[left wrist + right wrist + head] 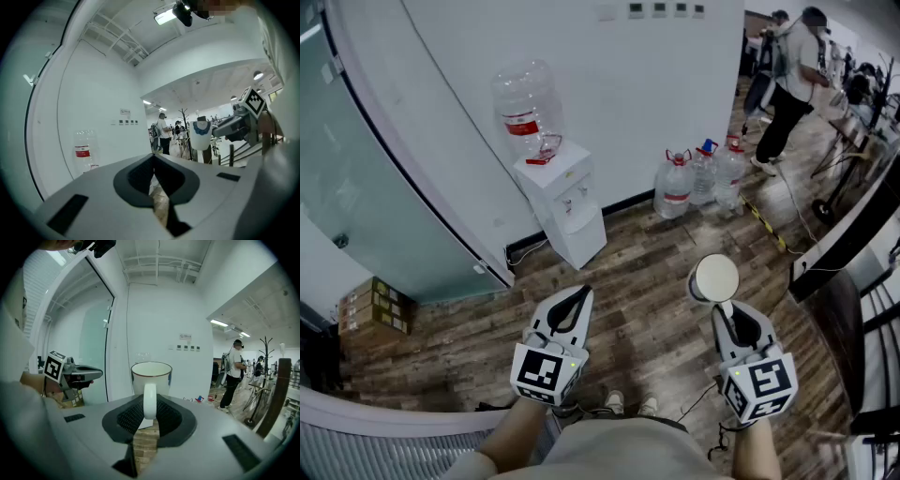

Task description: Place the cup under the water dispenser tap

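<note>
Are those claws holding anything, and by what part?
The right claw holds the cup by its handle; the left claw holds nothing.

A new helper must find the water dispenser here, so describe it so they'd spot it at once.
Follow the white wall to where it meets the glass partition. The water dispenser is the small white cabinet standing on the floor there. Unlike the loose bottles further along the wall, it carries an upturned clear bottle with a red label.
</note>
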`<state>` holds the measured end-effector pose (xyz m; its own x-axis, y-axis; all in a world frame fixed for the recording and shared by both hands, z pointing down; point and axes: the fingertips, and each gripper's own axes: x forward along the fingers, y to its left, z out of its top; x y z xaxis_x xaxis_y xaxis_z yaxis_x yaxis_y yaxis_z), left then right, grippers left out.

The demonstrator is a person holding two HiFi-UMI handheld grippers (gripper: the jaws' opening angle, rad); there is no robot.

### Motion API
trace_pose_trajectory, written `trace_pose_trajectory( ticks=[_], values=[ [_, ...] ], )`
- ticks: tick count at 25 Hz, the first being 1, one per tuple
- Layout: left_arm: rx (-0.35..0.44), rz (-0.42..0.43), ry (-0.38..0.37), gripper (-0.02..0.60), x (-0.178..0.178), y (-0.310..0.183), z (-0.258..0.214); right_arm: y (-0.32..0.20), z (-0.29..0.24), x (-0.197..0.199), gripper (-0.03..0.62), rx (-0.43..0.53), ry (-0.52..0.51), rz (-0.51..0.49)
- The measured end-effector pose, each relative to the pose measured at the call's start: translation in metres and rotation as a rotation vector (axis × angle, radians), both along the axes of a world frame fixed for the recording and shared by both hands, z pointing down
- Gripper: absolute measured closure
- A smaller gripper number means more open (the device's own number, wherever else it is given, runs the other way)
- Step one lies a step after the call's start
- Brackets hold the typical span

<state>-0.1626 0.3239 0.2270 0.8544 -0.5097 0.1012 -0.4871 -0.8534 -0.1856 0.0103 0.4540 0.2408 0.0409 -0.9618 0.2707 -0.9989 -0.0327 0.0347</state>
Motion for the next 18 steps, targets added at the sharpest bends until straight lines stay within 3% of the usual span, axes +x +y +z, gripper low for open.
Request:
trace_pose_trajectory(
  ticks=[18],
  values=[
    [-0.006,-0.05,-0.026,0.575,0.022,0.006,0.018,-0.005,0.021,0.029,0.528,-0.016,-0.02,-0.051]
  ],
)
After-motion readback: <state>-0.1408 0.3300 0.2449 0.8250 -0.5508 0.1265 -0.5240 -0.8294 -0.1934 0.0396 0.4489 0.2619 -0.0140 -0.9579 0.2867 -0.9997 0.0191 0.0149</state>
